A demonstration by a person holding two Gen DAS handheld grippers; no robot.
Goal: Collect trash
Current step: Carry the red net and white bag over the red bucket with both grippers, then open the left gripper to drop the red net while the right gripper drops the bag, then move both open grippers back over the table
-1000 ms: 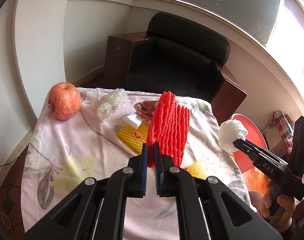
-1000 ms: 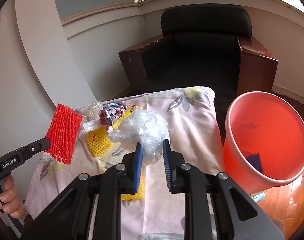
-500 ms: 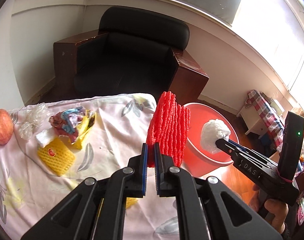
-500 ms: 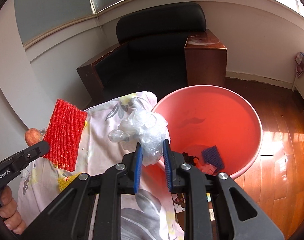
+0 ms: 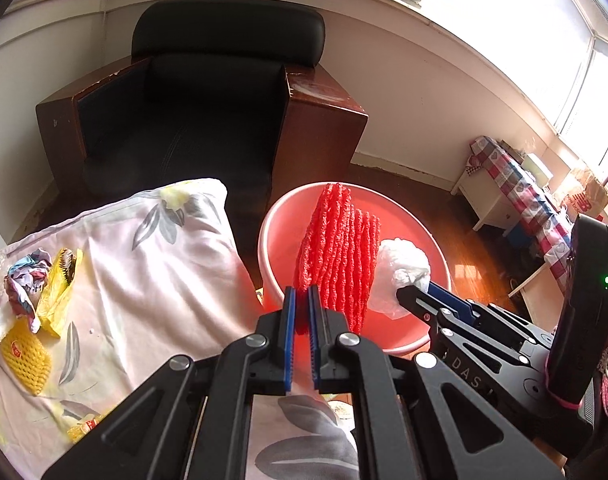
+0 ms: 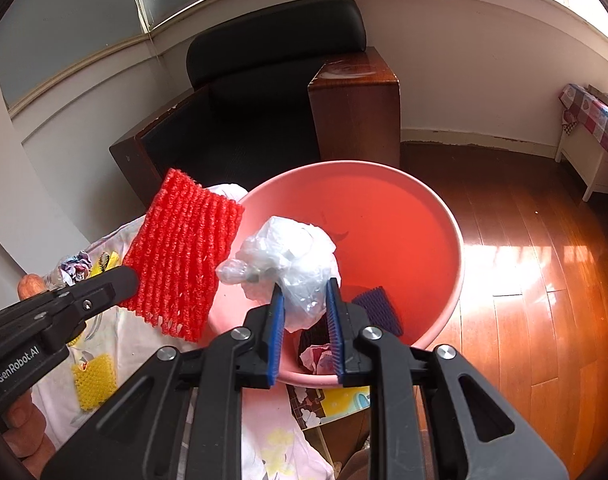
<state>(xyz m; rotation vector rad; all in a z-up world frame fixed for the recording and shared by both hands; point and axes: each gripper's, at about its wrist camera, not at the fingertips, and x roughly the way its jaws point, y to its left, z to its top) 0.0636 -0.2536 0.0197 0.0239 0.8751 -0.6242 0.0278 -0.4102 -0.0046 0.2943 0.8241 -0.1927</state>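
My left gripper (image 5: 300,300) is shut on a red foam fruit net (image 5: 338,256) and holds it upright at the near rim of the red basin (image 5: 280,216). In the right wrist view the net (image 6: 184,248) hangs at the basin's left rim (image 6: 444,208). My right gripper (image 6: 304,300) is shut on a crumpled clear plastic bag (image 6: 292,256) over the basin; the bag also shows in the left wrist view (image 5: 400,272). A purple net (image 6: 378,308) and wrappers lie in the basin.
The table with a floral cloth (image 5: 144,280) holds a yellow foam net (image 5: 24,360), a yellow wrapper (image 5: 60,288) and crumpled paper (image 5: 24,280). A black armchair (image 5: 208,100) stands behind. An apple (image 6: 30,284) sits at the table's far left.
Both grippers have swung right from over the table to the basin, carrying the red net and the plastic bag. The bag is now over the basin's inside.
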